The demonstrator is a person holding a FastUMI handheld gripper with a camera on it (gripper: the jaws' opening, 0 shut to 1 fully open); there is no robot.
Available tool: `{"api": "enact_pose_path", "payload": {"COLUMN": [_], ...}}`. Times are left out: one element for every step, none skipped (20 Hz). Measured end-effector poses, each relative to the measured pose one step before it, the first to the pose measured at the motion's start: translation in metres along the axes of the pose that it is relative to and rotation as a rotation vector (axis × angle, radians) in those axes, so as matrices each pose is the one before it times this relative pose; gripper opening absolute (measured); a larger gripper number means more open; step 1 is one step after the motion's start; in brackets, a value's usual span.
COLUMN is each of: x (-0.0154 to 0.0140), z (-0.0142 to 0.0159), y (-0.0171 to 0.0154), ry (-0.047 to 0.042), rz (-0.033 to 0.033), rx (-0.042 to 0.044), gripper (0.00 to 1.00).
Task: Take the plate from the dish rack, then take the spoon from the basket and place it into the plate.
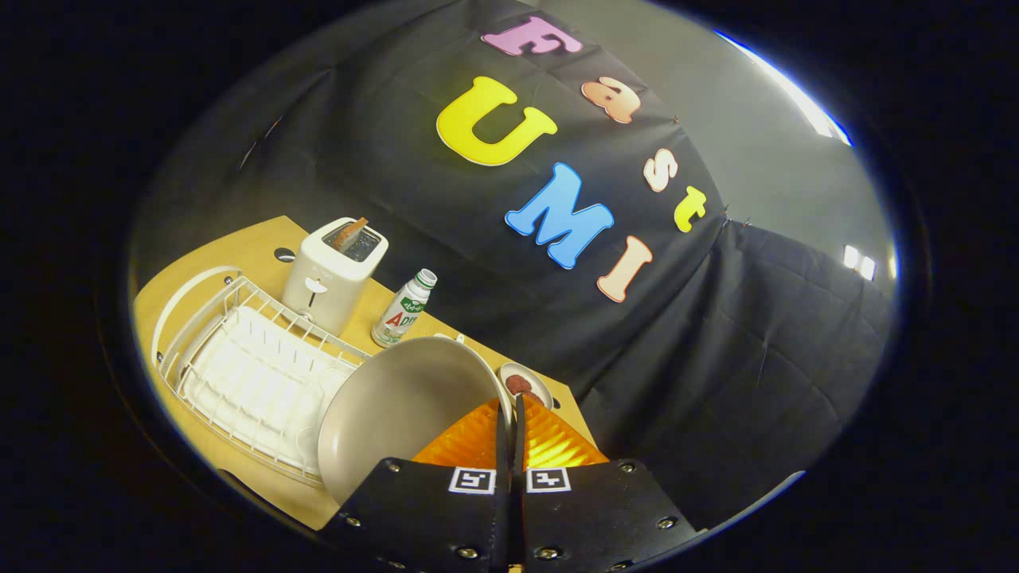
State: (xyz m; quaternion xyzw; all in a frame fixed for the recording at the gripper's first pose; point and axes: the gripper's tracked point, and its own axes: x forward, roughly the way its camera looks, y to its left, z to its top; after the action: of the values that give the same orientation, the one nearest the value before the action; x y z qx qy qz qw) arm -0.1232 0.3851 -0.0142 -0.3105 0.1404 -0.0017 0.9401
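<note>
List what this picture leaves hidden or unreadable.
- Plate: its near rim lies behind the tongs body, so the pinch itself is barely seen; the fingers look closed on the rim.
- Small dish: partly behind the plate and fingers; its reddish contents are too small to identify.
- Dish rack: its near corner is covered by the plate.
- Table beneath the plate: hidden.

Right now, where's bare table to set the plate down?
Tongs shut on plate rim. Bare wood beyond dish rack, left of toaster. A narrow strip runs between bottle and small dish. Crowded where rack, toaster and bottle meet.
</note>
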Motion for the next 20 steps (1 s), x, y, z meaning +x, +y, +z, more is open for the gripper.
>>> {"api": "enact_pose_path", "payload": {"x": [-0.00918, -0.01037, -0.00870, -0.00856, -0.00780, -0.00702, -0.00549, -0.00509, -0.00376, -0.00335, -0.00252, -0.00151, 0.00005, -0.00023, 0.00082, 0.00055, 0.00148, 0.00181, 0.00294, 0.00351], "z": [-0.00757, -0.00694, -0.00761, -0.00744, -0.00854, -0.00815, -0.00869, -0.00852, -0.00825, -0.00739, -0.00741, -0.00749, -0.00788, -0.00792, -0.00873, -0.00751, -0.00754, -0.00715, -0.00746, -0.00691], "y": [0.00226, 0.00181, 0.00190, 0.00208, 0.00214, 0.00246, 0.00224, 0.00316, 0.00258, 0.00160, 0.00171, -0.00004, 0.00040, 0.00106, 0.00077, -0.00078, -0.00130, -0.00068, -0.00162, -0.00102], "ry": [0.01202, 0.00963, 0.00583, 0.00460, 0.00383, 0.00417, 0.00746, 0.00860, 0.00725, 0.00732, 0.00448, 0.00810, 0.00828, 0.01139, 0.01303, 0.01366, 0.01470, 0.01364, 0.01807, 0.01891], "rz": [0.01567, 0.01327, 0.01366, 0.01285, 0.01120, 0.01388, 0.01302, 0.01323, 0.01063, 0.00862, 0.00977, 0.00485, 0.00759, 0.00957, 0.00694, 0.00679, 0.00167, 0.00255, -0.00189, -0.00031], "rx": [0.02987, 0.02512, 0.01779, 0.01131, 0.00662, 0.00592, 0.00064, -0.00138, 0.00081, 0.00266, 0.00448, 0.00404, 0.00643, 0.00825, 0.00570, 0.00521, 0.00770, 0.01121, 0.01134, 0.01407], "gripper": [0.00, 0.00, 0.00, 0.00, 0.00, 0.00, 0.00, 0.00, 0.00, 0.00, 0.00, 0.00, 0.00, 0.00, 0.00, 0.00, 0.00, 0.00, 0.00, 0.00]}}
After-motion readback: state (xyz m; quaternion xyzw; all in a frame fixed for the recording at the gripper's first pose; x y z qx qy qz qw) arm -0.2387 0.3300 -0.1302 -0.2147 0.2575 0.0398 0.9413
